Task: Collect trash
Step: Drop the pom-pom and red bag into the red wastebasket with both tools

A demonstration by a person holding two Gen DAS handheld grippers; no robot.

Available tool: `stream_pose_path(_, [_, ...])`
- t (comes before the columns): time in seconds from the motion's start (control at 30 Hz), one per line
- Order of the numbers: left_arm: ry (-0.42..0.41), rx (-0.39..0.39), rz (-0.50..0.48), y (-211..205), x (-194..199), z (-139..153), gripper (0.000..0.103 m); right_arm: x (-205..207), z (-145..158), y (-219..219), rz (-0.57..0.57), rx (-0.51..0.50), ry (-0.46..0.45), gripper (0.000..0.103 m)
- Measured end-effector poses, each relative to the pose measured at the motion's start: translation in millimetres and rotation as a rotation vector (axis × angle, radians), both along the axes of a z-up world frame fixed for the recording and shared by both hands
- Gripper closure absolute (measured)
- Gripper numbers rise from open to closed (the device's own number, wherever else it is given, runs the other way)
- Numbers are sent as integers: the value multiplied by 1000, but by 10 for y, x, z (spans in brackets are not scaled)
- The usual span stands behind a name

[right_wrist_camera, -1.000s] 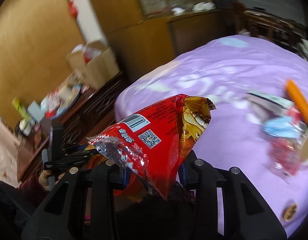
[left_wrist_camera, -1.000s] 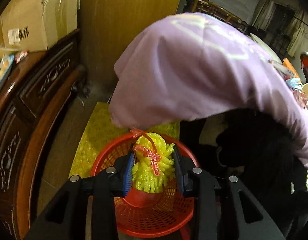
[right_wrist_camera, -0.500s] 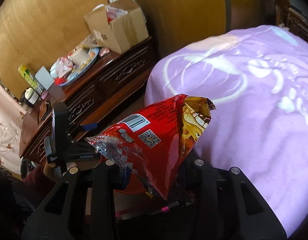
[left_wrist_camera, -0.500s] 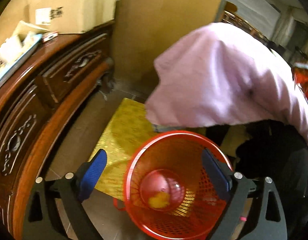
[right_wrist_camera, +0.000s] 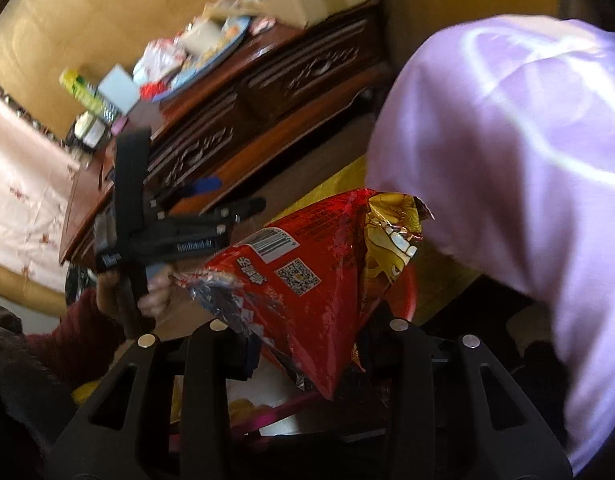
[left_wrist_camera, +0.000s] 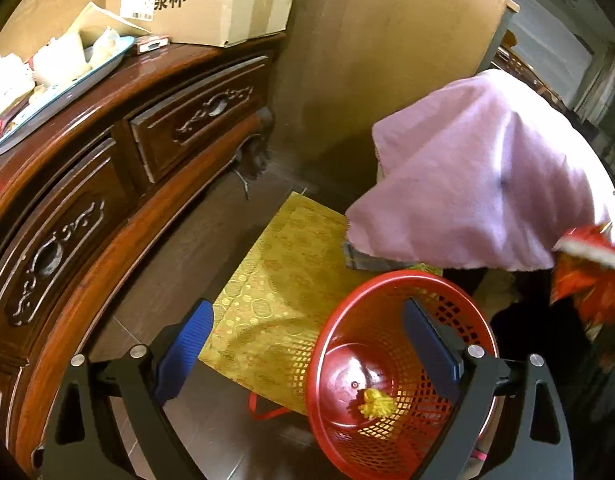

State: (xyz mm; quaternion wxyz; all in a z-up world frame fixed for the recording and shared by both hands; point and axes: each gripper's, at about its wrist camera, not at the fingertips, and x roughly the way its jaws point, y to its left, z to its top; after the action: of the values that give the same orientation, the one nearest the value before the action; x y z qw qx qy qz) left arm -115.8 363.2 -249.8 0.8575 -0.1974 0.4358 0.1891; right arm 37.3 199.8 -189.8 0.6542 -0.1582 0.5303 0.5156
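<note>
A red mesh basket [left_wrist_camera: 403, 432] stands on the floor in the left wrist view. A yellow fluffy piece of trash [left_wrist_camera: 374, 405] lies on its bottom. My left gripper [left_wrist_camera: 307, 344] is open and empty above the basket's left rim; it also shows in the right wrist view [right_wrist_camera: 211, 196]. My right gripper [right_wrist_camera: 303, 344] is shut on a red snack bag [right_wrist_camera: 307, 276]. The bag shows at the right edge of the left wrist view [left_wrist_camera: 591, 276], above and right of the basket. The basket's rim [right_wrist_camera: 410, 292] peeks out behind the bag.
A carved dark wooden dresser [left_wrist_camera: 87, 184] runs along the left, with a cardboard box [left_wrist_camera: 211, 0] and a cluttered tray [left_wrist_camera: 59, 80] on top. A yellow patterned mat [left_wrist_camera: 283, 280] lies under the basket. A table draped in purple cloth [left_wrist_camera: 487, 184] stands to the right.
My left gripper opened and let the yellow trash drop into the basket, then drew left. My right gripper swung the red bag from over the table toward the basket.
</note>
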Motion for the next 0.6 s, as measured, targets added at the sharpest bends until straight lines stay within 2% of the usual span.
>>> stream_pose_path(0.07, [-1,7,7,11,-8,27,10,0,-87,52,-8,-24,7,37])
stream_pose_path(0.4, [-24,28,-1,-25,9,155,10,-16,-27,-4,-7,15,36,35])
stream_pose_path(0.43, [-26,31,1,-28,9,171,10,-37,-32,5,4,16,34,30])
stream_pose_path(0.47, [-29,33,5,-21,5,182,9,-67,-51,39,14,1,15,15])
stream_pose_path(0.5, [-30,35,9,-16,0,188,9,-108,-79,86,35,-29,-25,9])
stream_pose_path(0.53, [-30,34,17,3,-2,196,9,-166,-111,151,61,-70,-105,9])
stream_pose_path(0.57, [-29,32,22,19,-7,197,9,-203,-127,194,72,-86,-146,9])
stream_pose_path(0.6, [-31,27,29,40,-16,203,9,-212,-124,213,79,-76,-133,9])
